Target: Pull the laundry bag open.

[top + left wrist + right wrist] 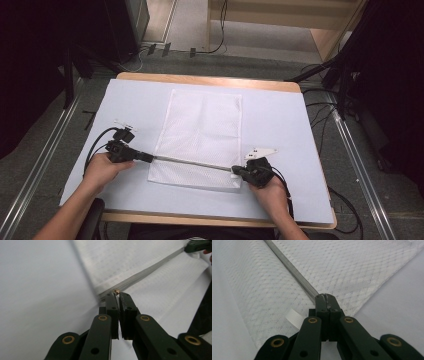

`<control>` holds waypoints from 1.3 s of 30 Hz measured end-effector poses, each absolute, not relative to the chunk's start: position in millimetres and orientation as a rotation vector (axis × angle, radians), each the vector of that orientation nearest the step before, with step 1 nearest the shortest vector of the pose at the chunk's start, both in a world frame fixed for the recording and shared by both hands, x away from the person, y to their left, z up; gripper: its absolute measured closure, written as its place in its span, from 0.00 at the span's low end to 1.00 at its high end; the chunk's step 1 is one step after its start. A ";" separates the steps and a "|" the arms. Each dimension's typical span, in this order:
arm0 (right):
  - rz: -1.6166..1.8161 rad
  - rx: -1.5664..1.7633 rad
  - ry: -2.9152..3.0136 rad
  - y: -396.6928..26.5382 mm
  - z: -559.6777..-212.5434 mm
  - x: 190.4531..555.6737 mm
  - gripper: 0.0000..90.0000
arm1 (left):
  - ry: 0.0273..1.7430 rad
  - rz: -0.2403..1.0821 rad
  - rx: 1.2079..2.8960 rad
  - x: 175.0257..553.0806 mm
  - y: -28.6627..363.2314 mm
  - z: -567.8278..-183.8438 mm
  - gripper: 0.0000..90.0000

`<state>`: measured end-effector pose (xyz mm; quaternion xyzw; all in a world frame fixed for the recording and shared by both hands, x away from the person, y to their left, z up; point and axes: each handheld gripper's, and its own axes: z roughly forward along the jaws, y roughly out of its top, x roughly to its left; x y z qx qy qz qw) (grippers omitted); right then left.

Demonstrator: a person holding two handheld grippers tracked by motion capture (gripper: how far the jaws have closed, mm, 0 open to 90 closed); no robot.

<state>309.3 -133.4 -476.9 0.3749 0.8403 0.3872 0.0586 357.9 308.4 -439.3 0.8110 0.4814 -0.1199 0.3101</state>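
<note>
The white mesh bag (202, 137) lies flat mid-surface; its zipper (192, 162) runs along its near edge; left gripper (149, 158) fingers pinch the zipper pull; right gripper (235, 171) fingers clamp the zipper's other end.

left tool (150, 158): black, brass rivets | right tool (235, 171): black, grey plate | black cables | forearms bare

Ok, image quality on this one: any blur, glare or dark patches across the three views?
High view: even light on the white table cover, surroundings fall to black, mesh bag slightly soft. Left gripper view: the left gripper is fairly sharp, the bag and zipper strip beyond smeared. Right gripper view: mesh weave crisp near the right gripper, no glare.
</note>
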 end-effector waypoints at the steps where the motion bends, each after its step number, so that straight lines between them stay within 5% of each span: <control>1: 1.175 1.135 2.546 -133.6 -477.1 309.3 1.00 | 1.277 -0.338 2.127 357.3 312.8 -440.4 0.98; 19: 1.167 1.134 2.578 -132.2 -474.1 313.6 1.00 | 1.255 -0.352 2.111 350.2 314.8 -444.3 0.96; 21: 1.222 1.103 2.570 -131.9 -471.6 315.2 0.89 | 1.251 -0.331 2.080 350.7 315.9 -443.7 0.83; 24: 1.276 1.012 2.549 -129.5 -465.3 313.6 0.88 | 1.225 -0.290 2.070 350.0 317.5 -441.3 0.73; 39: 1.336 1.092 2.402 -160.2 -453.5 326.0 0.51 | 1.260 -0.033 2.047 349.8 330.5 -433.6 0.47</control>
